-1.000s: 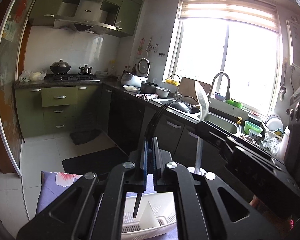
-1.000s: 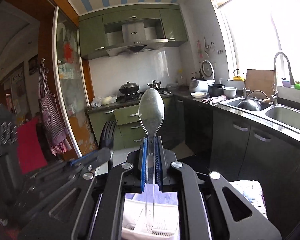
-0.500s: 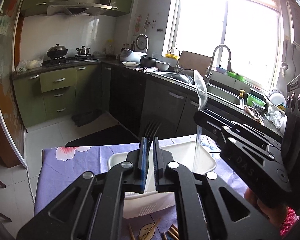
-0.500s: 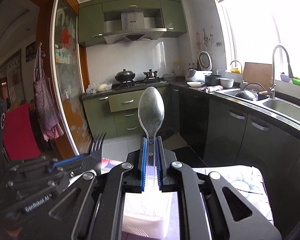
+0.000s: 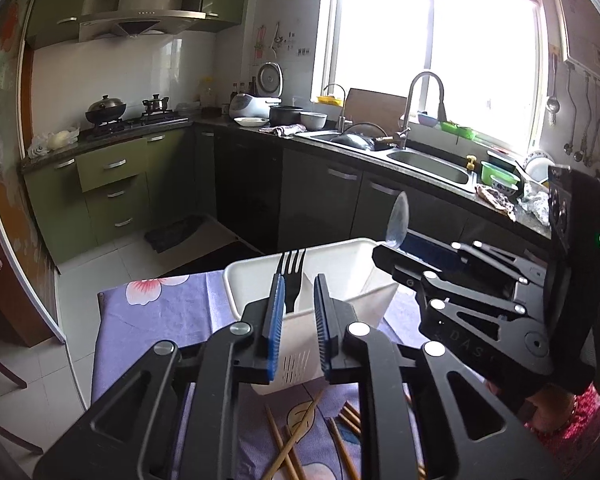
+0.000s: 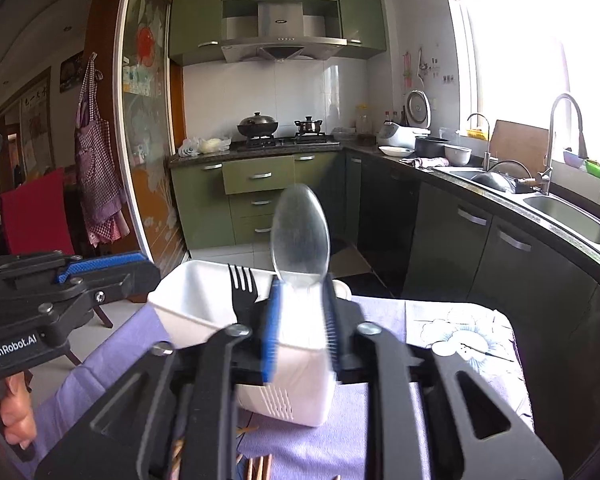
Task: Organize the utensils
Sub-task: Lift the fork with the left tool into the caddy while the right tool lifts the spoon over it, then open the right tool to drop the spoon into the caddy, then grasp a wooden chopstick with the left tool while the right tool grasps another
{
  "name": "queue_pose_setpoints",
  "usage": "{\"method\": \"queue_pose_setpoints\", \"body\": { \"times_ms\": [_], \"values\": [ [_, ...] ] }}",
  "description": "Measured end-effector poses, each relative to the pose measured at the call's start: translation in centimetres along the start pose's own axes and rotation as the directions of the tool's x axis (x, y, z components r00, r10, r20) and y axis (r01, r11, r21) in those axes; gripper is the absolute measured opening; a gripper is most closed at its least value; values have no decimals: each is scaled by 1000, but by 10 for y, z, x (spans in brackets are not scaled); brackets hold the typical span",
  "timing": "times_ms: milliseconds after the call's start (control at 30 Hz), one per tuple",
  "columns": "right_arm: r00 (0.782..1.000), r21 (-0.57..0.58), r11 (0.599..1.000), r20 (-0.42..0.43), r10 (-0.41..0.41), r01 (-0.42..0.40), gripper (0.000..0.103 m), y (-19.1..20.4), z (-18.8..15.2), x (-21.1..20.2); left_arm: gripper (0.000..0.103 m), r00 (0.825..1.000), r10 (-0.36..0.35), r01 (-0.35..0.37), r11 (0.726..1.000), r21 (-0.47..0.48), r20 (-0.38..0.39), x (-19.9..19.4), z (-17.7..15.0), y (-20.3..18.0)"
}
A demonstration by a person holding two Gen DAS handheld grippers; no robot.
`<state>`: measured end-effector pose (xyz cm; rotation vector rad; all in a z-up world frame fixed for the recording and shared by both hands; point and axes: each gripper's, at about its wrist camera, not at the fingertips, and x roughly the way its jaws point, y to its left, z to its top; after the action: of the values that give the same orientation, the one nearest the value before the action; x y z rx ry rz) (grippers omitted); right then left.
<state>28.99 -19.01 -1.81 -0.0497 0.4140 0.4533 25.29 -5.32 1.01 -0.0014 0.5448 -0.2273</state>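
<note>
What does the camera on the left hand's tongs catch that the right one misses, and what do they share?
Only the left view shows the green bowl by the sink and loose chopsticks spread on the cloth. Only the right view shows the hanging checked apron and red chair. Both show the white caddy, the black fork and clear spoon standing in it, and both tongs opening: left tongs, right tongs.

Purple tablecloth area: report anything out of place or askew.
The wooden chopsticks lie loose and crossed on the tablecloth in front of the white caddy, not inside it. The black fork and clear spoon stand upright in the caddy.
</note>
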Motion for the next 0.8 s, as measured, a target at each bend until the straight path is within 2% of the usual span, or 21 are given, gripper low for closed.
{"method": "queue_pose_setpoints", "body": {
  "times_ms": [200, 267, 367, 533, 667, 800],
  "values": [
    [1000, 6, 1000, 15, -7, 7, 42, 3, 2, -26, 16, 991, -26, 33, 998, 51, -132, 3, -34, -2],
    [1000, 12, 1000, 29, -3, 3, 44, 1, 3, -41, 23, 984, -26, 40, 996, 77, -177, 9, -47, -2],
    [1000, 22, 1000, 14, 14, -14, 48, -4, -4, -66, 25, 963, -48, 76, 992, 97, -265, 23, -66, -1],
    [997, 40, 999, -65, 34, -31, 50, -17, -43, -97, 25, 905, -96, 164, 978, 130, -414, 52, -92, -3],
    [990, 86, 996, -137, 28, -16, 52, -37, -81, -107, 25, 883, -102, 185, 973, 138, -459, 66, -102, -2],
    [980, 124, 992, -196, 23, 2, 52, -54, -110, -104, 25, 869, -102, 198, 968, 152, -484, 75, -108, -3]
  ]
}}
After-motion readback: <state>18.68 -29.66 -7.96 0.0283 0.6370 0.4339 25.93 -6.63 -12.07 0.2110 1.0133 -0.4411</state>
